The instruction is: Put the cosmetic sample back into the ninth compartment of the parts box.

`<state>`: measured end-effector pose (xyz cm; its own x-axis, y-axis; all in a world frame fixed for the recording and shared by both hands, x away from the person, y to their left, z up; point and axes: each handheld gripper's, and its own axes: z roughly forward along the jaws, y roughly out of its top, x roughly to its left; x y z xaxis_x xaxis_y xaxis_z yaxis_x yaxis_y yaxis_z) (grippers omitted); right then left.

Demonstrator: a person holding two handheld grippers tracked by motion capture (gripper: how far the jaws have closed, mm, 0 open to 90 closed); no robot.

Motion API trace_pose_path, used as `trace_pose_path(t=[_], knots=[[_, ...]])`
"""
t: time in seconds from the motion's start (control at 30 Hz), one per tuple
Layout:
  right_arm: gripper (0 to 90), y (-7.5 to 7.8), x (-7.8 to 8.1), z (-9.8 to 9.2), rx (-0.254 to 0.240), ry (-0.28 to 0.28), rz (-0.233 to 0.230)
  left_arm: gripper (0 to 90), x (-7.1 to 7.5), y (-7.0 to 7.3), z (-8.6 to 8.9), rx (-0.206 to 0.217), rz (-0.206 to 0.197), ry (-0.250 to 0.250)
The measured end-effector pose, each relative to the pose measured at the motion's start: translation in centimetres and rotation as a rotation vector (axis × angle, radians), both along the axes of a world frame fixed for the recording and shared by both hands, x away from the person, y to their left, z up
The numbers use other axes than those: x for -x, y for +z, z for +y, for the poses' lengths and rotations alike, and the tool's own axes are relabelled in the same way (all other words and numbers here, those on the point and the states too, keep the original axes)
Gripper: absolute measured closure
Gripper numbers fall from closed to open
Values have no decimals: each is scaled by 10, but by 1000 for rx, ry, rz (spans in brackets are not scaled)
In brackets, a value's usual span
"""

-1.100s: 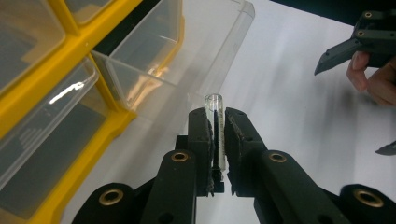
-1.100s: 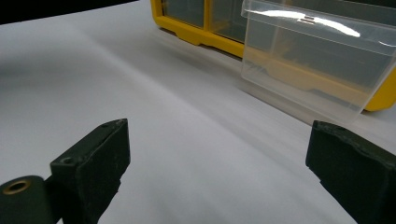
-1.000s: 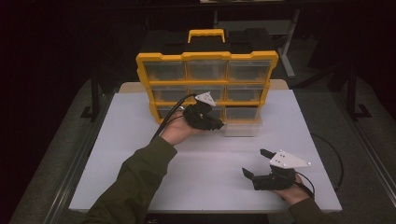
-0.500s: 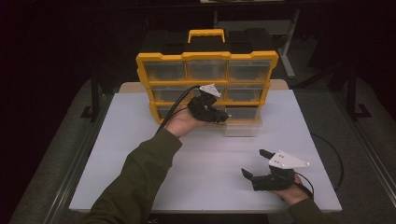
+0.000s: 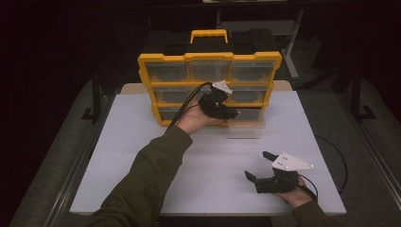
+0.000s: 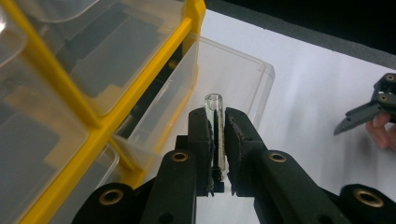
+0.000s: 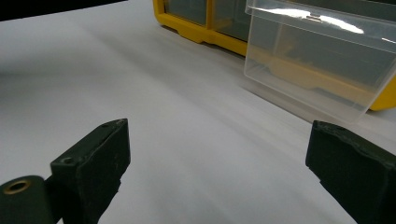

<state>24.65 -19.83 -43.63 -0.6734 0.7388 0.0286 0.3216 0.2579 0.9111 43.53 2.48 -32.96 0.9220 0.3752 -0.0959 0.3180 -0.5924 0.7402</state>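
Note:
A yellow organiser (image 5: 208, 59) with clear drawers stands at the back of the white table (image 5: 142, 156). Its bottom right drawer (image 5: 246, 126) is pulled out; the same clear drawer (image 6: 224, 88) lies just past my left jaws and shows again as the drawer (image 7: 322, 70) ahead of my right jaws. My left gripper (image 5: 230, 113) (image 6: 217, 135) is shut on a thin clear glass tube (image 6: 214, 126), held above the open drawer. My right gripper (image 5: 259, 165) (image 7: 219, 154) rests open near the table's front right, nothing between its jaws.
A black cable (image 5: 184, 106) trails from the left gripper along the sleeve. Another cable (image 5: 338, 158) loops off the table's right side. Dark floor and table frames surround the table.
My left gripper with the tube has moved up and to the right, towards the pulled-out drawer. The right gripper has stayed in place.

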Motion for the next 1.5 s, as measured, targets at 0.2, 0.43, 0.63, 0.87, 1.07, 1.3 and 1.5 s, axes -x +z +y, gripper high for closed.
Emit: trace_pose_path(t=[0.2,0.43,0.63,0.87,1.07,1.3,1.5], knots=[[56,0,0,-1,0,1,-1,808,-3,-8,-12,2,5,12],[56,-1,0,-1,3,3,1,807,-10,-24,-21,-19,19,15],[56,-1,0,-1,4,3,3,805,-14,-32,-23,-37,27,20],[56,-1,0,0,2,5,5,777,-14,-30,-22,-24,20,25],[56,-1,0,0,1,6,9,833,-10,-23,-19,-18,20,15],[56,-1,0,0,3,5,4,898,-4,-13,-14,24,45,8],[56,-1,0,0,3,4,7,899,4,-5,-13,10,48,-12]])
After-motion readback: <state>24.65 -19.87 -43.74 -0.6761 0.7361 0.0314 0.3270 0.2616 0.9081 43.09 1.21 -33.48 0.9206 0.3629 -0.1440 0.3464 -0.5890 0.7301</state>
